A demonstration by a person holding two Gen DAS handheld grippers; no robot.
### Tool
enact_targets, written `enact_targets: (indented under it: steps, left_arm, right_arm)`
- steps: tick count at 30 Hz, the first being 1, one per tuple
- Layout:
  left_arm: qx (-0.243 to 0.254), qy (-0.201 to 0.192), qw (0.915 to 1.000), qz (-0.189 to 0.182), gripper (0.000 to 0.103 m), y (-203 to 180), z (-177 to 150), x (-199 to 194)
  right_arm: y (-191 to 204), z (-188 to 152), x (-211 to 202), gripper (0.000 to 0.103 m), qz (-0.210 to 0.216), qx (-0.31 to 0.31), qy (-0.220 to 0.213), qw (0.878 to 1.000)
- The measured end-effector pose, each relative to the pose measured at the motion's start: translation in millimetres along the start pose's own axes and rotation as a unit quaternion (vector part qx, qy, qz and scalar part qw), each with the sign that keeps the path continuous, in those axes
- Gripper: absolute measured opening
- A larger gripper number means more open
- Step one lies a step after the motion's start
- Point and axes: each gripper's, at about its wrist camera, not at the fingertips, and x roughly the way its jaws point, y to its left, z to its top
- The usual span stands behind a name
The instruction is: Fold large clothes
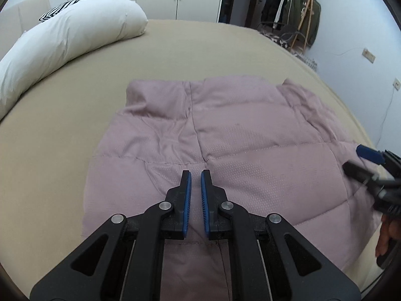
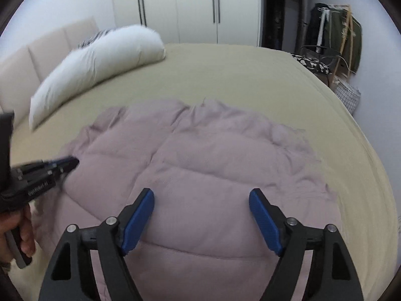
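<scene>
A mauve quilted puffer garment (image 1: 225, 135) lies spread flat on the beige bed (image 1: 175, 50); it also fills the middle of the right wrist view (image 2: 200, 165). My left gripper (image 1: 196, 175) hovers over the garment's near middle, its blue pads almost together with a narrow gap and nothing between them. It also shows at the left of the right wrist view (image 2: 72, 161). My right gripper (image 2: 201, 194) is wide open and empty above the garment's near part. It shows at the right edge of the left wrist view (image 1: 356, 158).
A long white pillow (image 1: 62, 40) lies at the bed's far left by a padded headboard (image 2: 37, 52). White wardrobe doors (image 2: 195, 7) stand behind. A clothes rack with dark jackets (image 1: 290, 12) stands at the far right beside the bed edge.
</scene>
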Motion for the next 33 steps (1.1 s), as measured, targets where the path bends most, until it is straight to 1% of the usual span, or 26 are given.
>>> enact_targets:
  steps: [1,2,3,5,7,8,10,12,13,14,15,16,17,18,20,22,23,25,27,29,30,33]
  left_arm:
    - [-0.009,0.004,1.0000,-0.003,0.007,1.8,-1.0,3.9]
    - [-0.014,0.004,0.9999,-0.004,0.007,2.0,-5.3,5.8]
    - [-0.013,0.004,0.9999,-0.005,0.007,2.5,-6.3,8.1]
    - [-0.009,0.003,0.9999,-0.007,0.007,0.6,-11.9,13.1]
    - [-0.020,0.005,0.9997,-0.016,0.008,5.1,-11.4,8.3]
    - [-0.033,0.004,0.9992,-0.022,0.008,9.6,-10.5,2.0]
    - [-0.054,-0.007,0.9980,-0.032,0.008,20.8,-8.7,-15.2]
    - [-0.071,-0.034,0.9963,-0.032,0.008,36.9,-10.8,-40.1]
    - [-0.078,-0.038,0.9957,-0.032,0.015,44.1,-12.0,-48.1]
    - [-0.092,-0.040,0.9942,-0.038,0.037,55.2,-13.6,-56.8]
    - [-0.107,-0.044,0.9924,-0.042,0.055,66.6,-15.7,-64.7]
    - [-0.118,-0.050,0.9908,-0.045,0.079,75.9,-17.5,-70.8]
    - [-0.127,-0.059,0.9890,-0.048,0.081,87.5,-20.8,-78.6]
    - [-0.132,-0.057,0.9886,-0.045,0.081,96.4,-22.9,-82.6]
    - [-0.144,-0.052,0.9870,-0.048,0.081,113.3,-28.3,-86.5]
    - [-0.165,-0.037,0.9840,-0.057,0.081,130.7,-35.4,-81.9]
    - [-0.179,-0.028,0.9814,-0.064,0.081,139.9,-39.7,-77.8]
    - [-0.210,-0.012,0.9732,-0.092,0.081,154.4,-45.1,-66.7]
    - [-0.246,0.013,0.9604,-0.129,0.081,166.6,-50.5,-48.6]
    - [-0.284,0.045,0.9427,-0.170,0.081,175.4,-56.7,-25.9]
    - [-0.298,0.059,0.9354,-0.181,0.081,177.5,-59.6,-15.4]
    - [-0.308,0.079,0.9254,-0.206,0.081,176.2,-65.5,4.3]
  right_arm:
    - [6.7,-4.3,8.5,0.084,-0.016,-0.007,0.004,1.000]
    - [8.9,-10.5,11.8,0.085,-0.022,-0.006,-0.002,1.000]
    - [6.1,-13.6,16.3,0.087,-0.020,0.002,-0.007,1.000]
    - [0.6,-18.8,21.0,0.087,-0.009,0.016,-0.013,1.000]
    - [1.2,-20.6,21.1,0.087,-0.010,0.010,-0.016,1.000]
    - [-1.2,-17.3,19.5,0.087,-0.007,0.011,-0.016,1.000]
    - [-8.4,-12.0,6.9,0.087,0.014,0.024,-0.013,1.000]
    - [-21.8,-11.0,-9.6,0.087,0.040,0.050,-0.022,0.998]
    - [-33.2,-11.7,-20.5,0.091,0.053,0.069,-0.033,0.996]
    - [-45.4,-14.8,-29.0,0.093,0.062,0.089,-0.043,0.993]
    - [-57.5,-16.3,-36.5,0.097,0.069,0.108,-0.051,0.990]
    - [-72.7,-18.5,-44.0,0.099,0.077,0.130,-0.057,0.987]
    - [-82.1,-20.2,-48.3,0.099,0.083,0.146,-0.058,0.984]
    - [-97.1,-22.8,-52.2,0.099,0.090,0.165,-0.056,0.981]
    - [-121.9,-27.5,-56.6,0.099,0.094,0.193,-0.053,0.975]
    - [-146.2,-35.4,-57.2,0.099,0.103,0.221,-0.049,0.969]
    - [-159.0,-41.0,-55.5,0.100,0.112,0.240,-0.043,0.963]
    - [-185.9,-54.5,-47.2,0.101,0.138,0.291,-0.026,0.946]
    - [-206.0,-67.3,-38.3,0.101,0.162,0.330,-0.014,0.930]
    - [-220.4,-79.1,-25.5,0.103,0.178,0.360,0.007,0.916]
    - [-226.1,-83.9,-20.1,0.103,0.189,0.372,0.014,0.909]
    - [-236.5,-94.6,-3.2,0.103,0.225,0.405,0.028,0.886]
